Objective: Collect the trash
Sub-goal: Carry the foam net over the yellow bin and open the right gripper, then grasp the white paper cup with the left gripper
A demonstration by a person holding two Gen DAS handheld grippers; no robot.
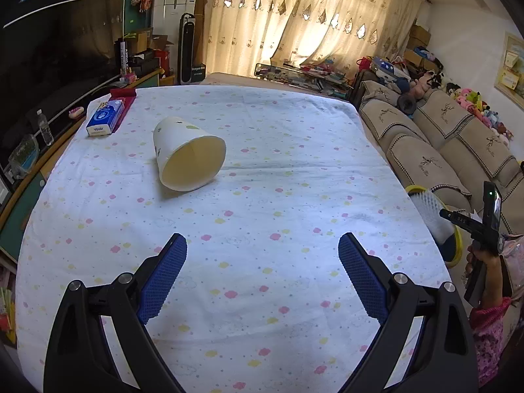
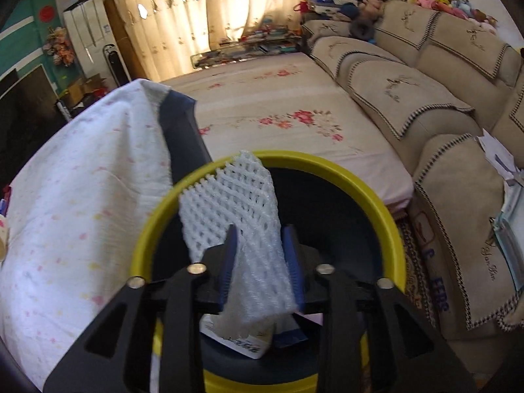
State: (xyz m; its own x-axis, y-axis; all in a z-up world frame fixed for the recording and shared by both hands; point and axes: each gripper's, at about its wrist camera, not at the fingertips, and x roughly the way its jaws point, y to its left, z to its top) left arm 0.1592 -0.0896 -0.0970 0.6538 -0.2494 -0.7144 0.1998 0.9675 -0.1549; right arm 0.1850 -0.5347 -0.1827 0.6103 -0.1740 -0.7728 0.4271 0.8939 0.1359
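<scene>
White foam netting (image 2: 242, 226) is sitting between the blue pads of my right gripper (image 2: 260, 245), directly over the mouth of the yellow-rimmed bin (image 2: 376, 203). I am holding that gripper tilted down into the bin, and its jaws are standing partly apart with the net filling the gap between them; I cannot tell whether the pads are pressing on the foam or only flanking it. Beneath the net, on the dark floor of the bin, a white carton (image 2: 242, 340) and a dark blue scrap (image 2: 291, 334) are lying. The bin is standing just beside the edge of the table, where the flowered cloth (image 2: 82, 196) is hanging over the corner, and the beige sofa (image 2: 458, 216) is running along its other side.

In my left hand I am holding the left gripper (image 1: 262, 262) above the table, angled down at the cloth, its jaws spread wide with nothing between them. Ahead of it and a little to the left, a paper cup (image 1: 186, 160) is lying on its side on the cloth, its open mouth turned toward my camera. Further back, near the far left corner, a blue tissue pack (image 1: 104, 118) is resting against a dark red box (image 1: 126, 98). At the right edge of that view my other hand (image 1: 484, 258) is showing, with the foam net over the bin's yellow rim.
</scene>
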